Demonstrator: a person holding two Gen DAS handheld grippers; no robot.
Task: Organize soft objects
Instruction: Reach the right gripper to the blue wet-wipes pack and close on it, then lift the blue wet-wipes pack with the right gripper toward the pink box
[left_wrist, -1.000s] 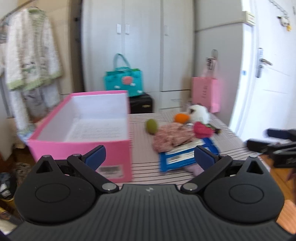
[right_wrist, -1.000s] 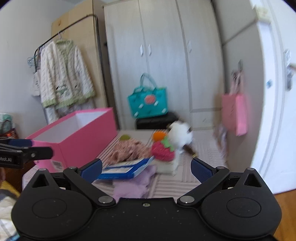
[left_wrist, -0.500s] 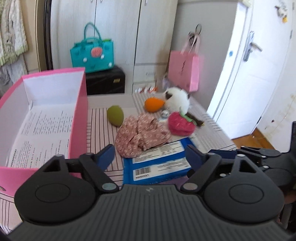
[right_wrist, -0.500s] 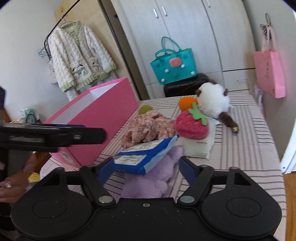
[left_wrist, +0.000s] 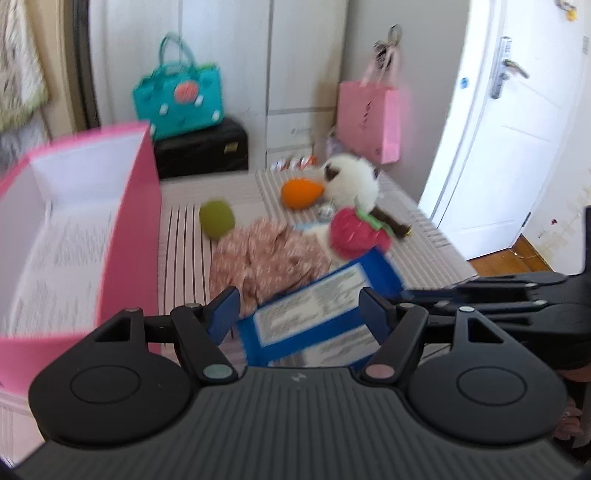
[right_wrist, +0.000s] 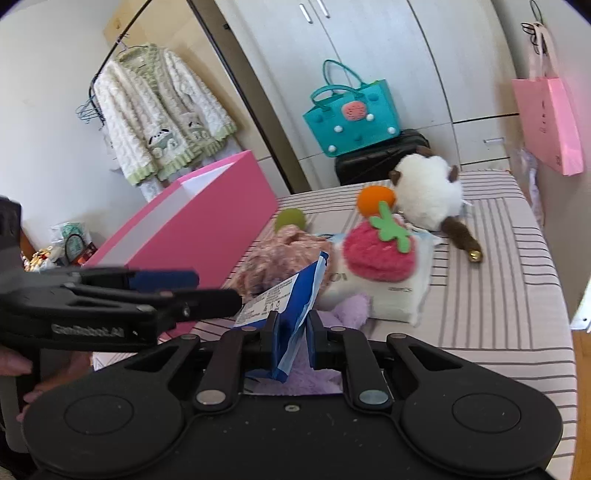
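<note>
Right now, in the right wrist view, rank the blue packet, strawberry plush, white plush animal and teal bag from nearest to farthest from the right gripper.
1. Blue packet: clamped in the right gripper, tilted up on edge.
2. Strawberry plush: just beyond, slightly right, on a white pack.
3. White plush animal: farther back on the striped table, right.
4. Teal bag: off the table, by the wardrobe.

Each claw (right_wrist: 290, 345) is matte black with blue pads (left_wrist: 223, 314) and silver pivot screws.

Fluffy strawberry plush (right_wrist: 378, 254) on a striped cloth table cover (right_wrist: 491, 295); glossy blue plastic packet (right_wrist: 291, 306); matt pink cardboard box (left_wrist: 125, 236).
</note>
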